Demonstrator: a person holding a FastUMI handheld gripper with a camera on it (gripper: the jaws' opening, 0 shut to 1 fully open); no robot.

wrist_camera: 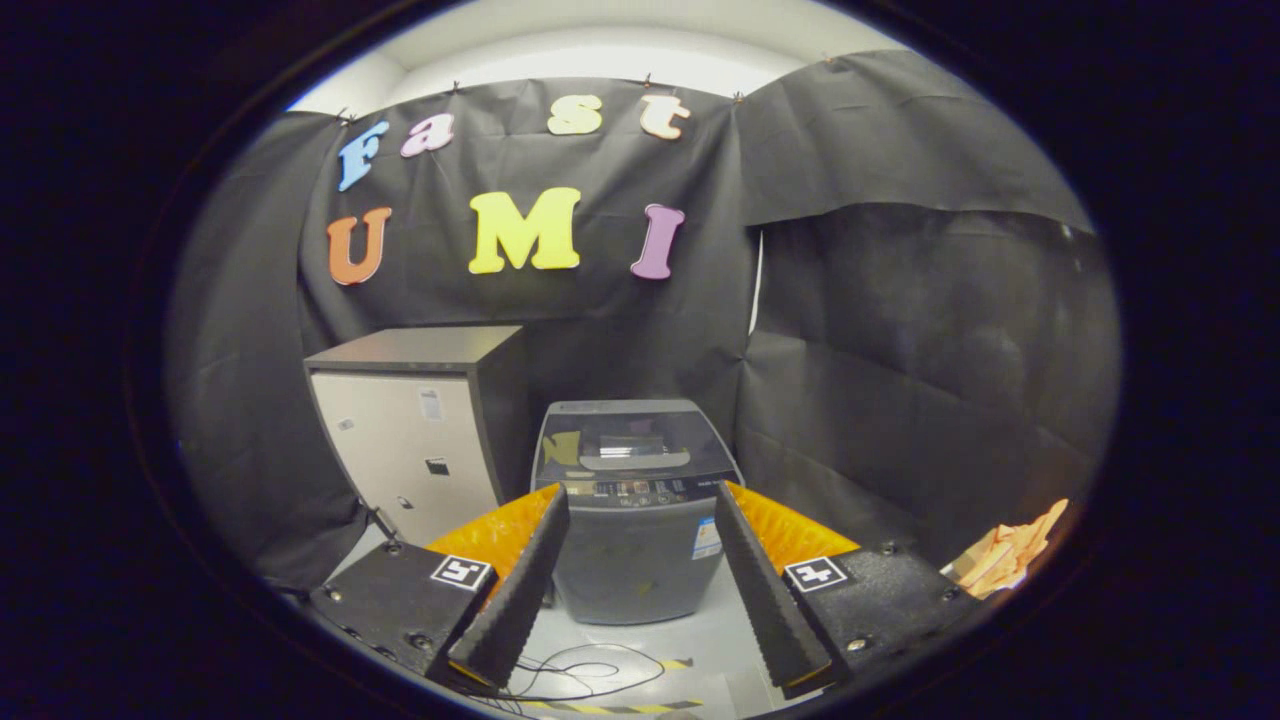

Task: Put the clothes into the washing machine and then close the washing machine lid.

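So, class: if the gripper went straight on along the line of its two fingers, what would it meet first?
Probably the washing machine. The gripper is open and holds nothing, and the machine stands just ahead between its fingers, lid down. Only bare floor and a thin cable lie in between, though depth is hard to judge.

A cabinet (415, 440) with a dark top and side and a pale front stands against the black cloth wall (900, 330). 2 small labels and 1 dark patch sit on its front. A thin cable (590, 672) loops across the pale floor (700, 630), near yellow-and-black striped tape (600, 707).
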